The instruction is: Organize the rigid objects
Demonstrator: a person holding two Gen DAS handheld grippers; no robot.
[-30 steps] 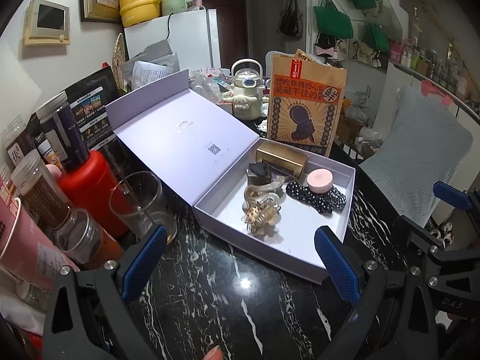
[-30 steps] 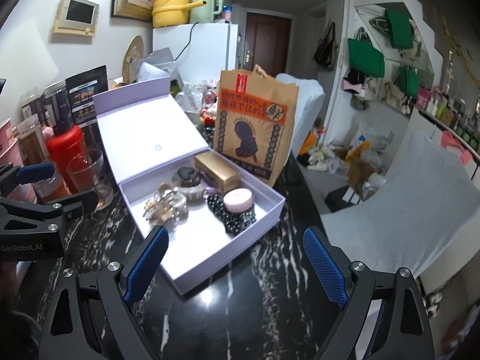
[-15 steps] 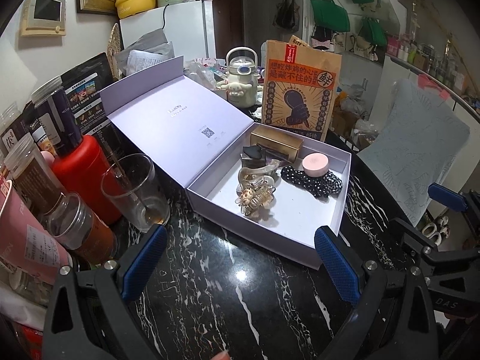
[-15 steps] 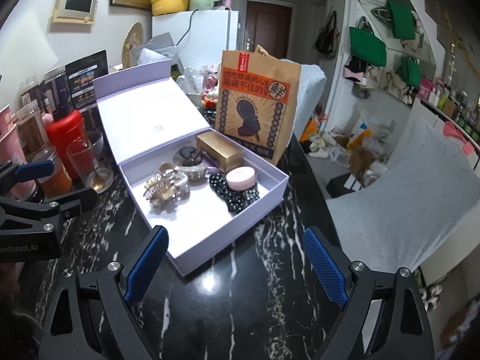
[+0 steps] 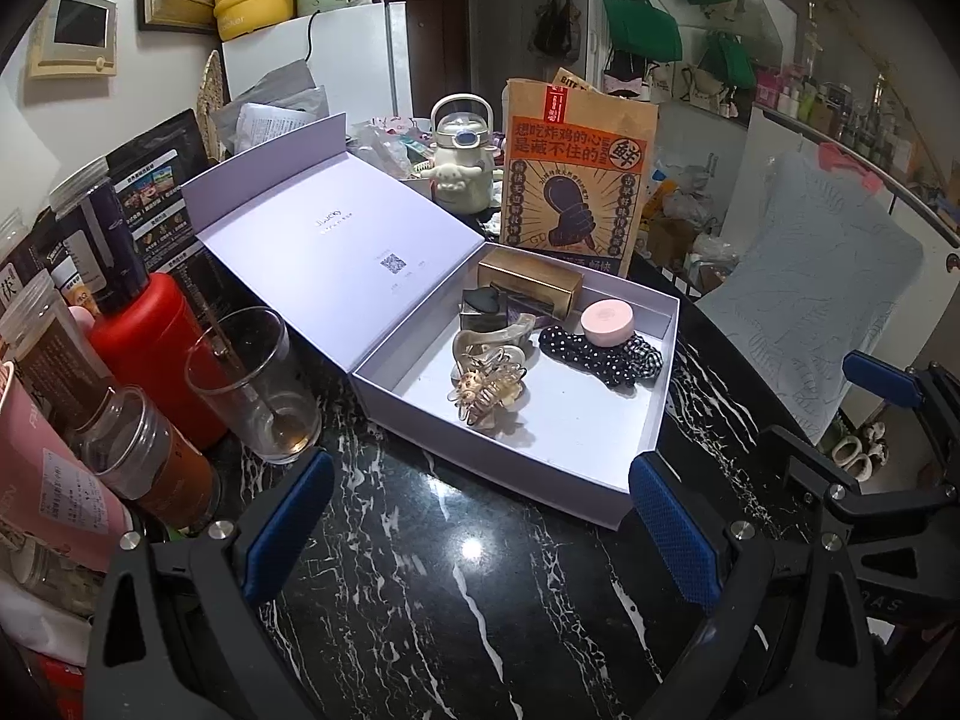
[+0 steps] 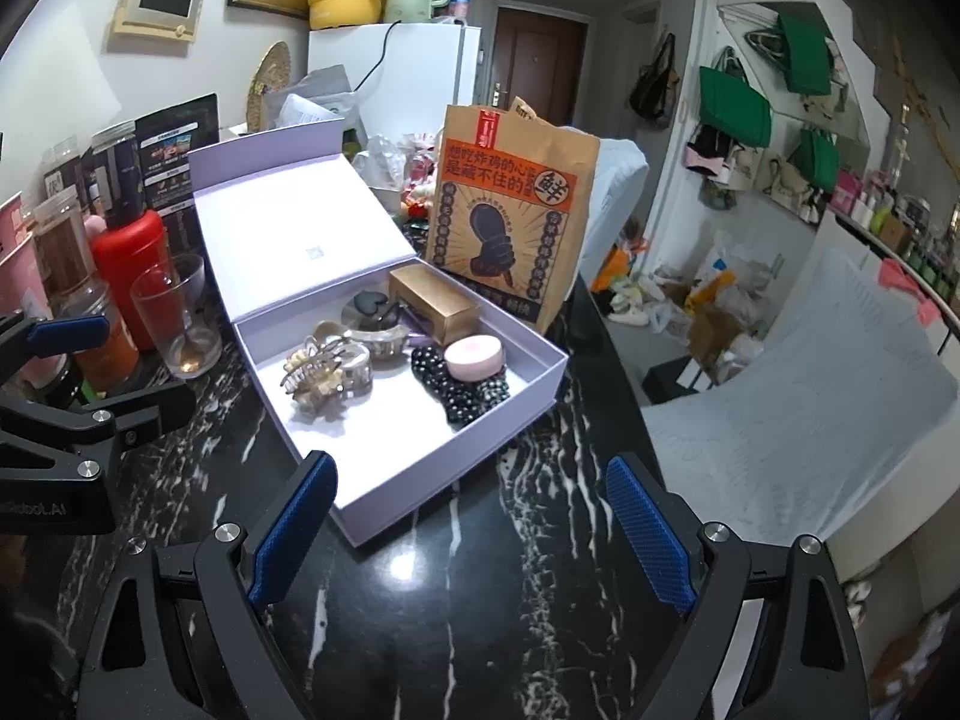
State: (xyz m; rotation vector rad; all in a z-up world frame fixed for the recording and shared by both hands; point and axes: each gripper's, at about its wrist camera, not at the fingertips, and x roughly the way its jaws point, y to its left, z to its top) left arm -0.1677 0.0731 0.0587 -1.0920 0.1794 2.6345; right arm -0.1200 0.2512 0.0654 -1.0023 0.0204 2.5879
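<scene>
Two-view figure of an open gift box (image 5: pixel 600 480) on a dark marbled surface (image 5: pixel 456 600), with both hand-held grippers poised short of its near wall. The left hand-held gripper (image 5: pixel 480 531) has its jaws spread wide and empty; the right hand-held gripper (image 6: pixel 471 531) is likewise wide open with nothing between its pads. The box lies ahead of and below both tools, its hinged lid (image 5: pixel 336 240) folded back to the left and propped against the clutter behind it.

Contents are gathered toward the far half: a gold case (image 5: pixel 531 282), long axis running across the back wall; a hair claw clip (image 5: pixel 489 387), nearest the grippers and roughly central; a pink round tin (image 5: pixel 607 322) resting on a black dotted scrunchie (image 5: pixel 606 354) at the right.

Judged from the layout, the items appear already collected, so closing the lid is a likely remaining step. The lid lies on the left hand-held gripper's side, making that hand the nearer one; a drinking glass (image 5: pixel 252 384) stands just beside the box and could be knocked.
</scene>
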